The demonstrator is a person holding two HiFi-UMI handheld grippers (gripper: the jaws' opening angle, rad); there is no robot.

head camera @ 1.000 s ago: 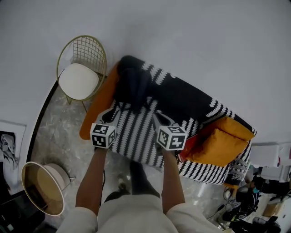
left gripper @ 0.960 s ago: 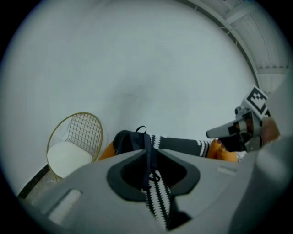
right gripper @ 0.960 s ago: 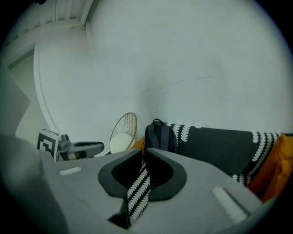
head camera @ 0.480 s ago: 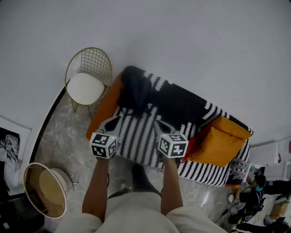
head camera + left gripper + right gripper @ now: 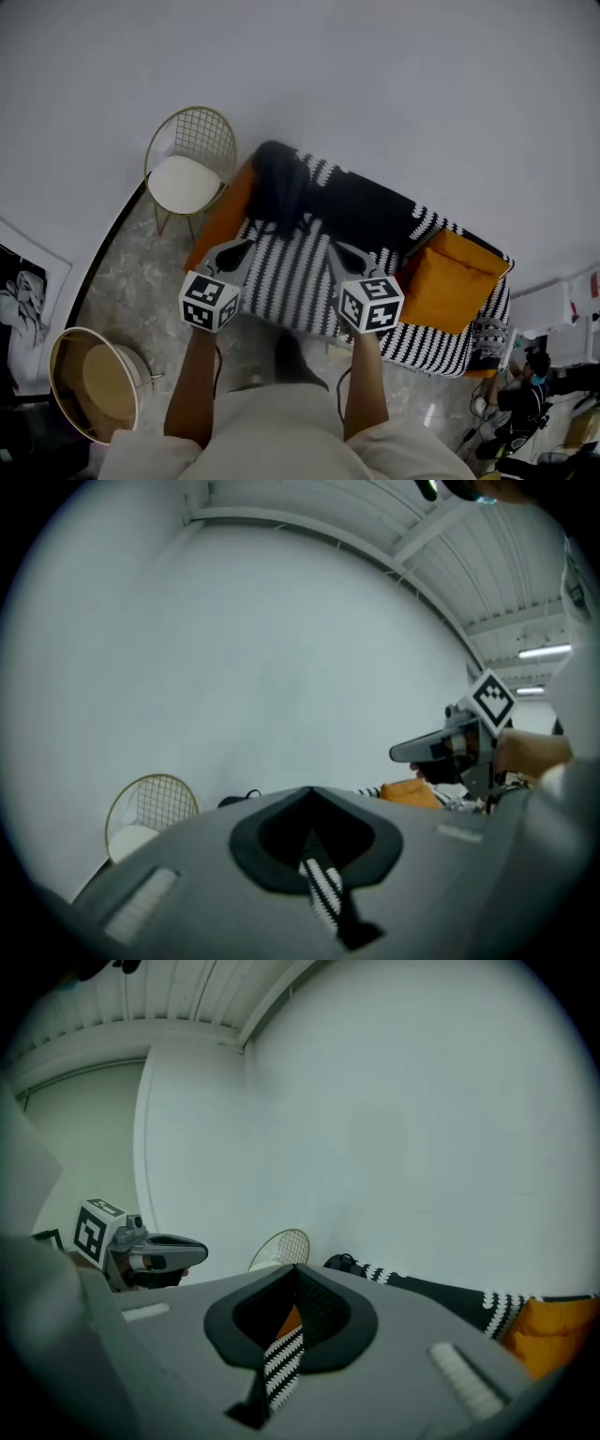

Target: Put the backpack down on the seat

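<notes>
Head view: I have both grippers out over the front edge of a sofa draped in black-and-white stripes. The left gripper has its jaws pressed together with nothing between them. The right gripper is the same, jaws flat against each other and empty. The two grippers sit side by side and well apart, both pointing toward the backrest.

The backpack, a dark bundle, is on the sofa beyond the left gripper's tips and a little to that gripper's right. It is tucked into the end corner and leans on the backrest, next to the orange side of the sofa. Neither gripper touches it. I cannot make out its straps from up here.

To the right of the right gripper, an orange cushion lies on the seat at the other end. Out past the left gripper, off the sofa's end, a gold wire chair with a white seat pad stands against the wall.

In the left gripper view, the left gripper has its jaws shut tip to tip. The backpack is a small dark shape just above them, with the wire chair further left.

In the right gripper view, the right gripper is also closed. The backpack sits just past its tips, at the end of the backrest.
</notes>
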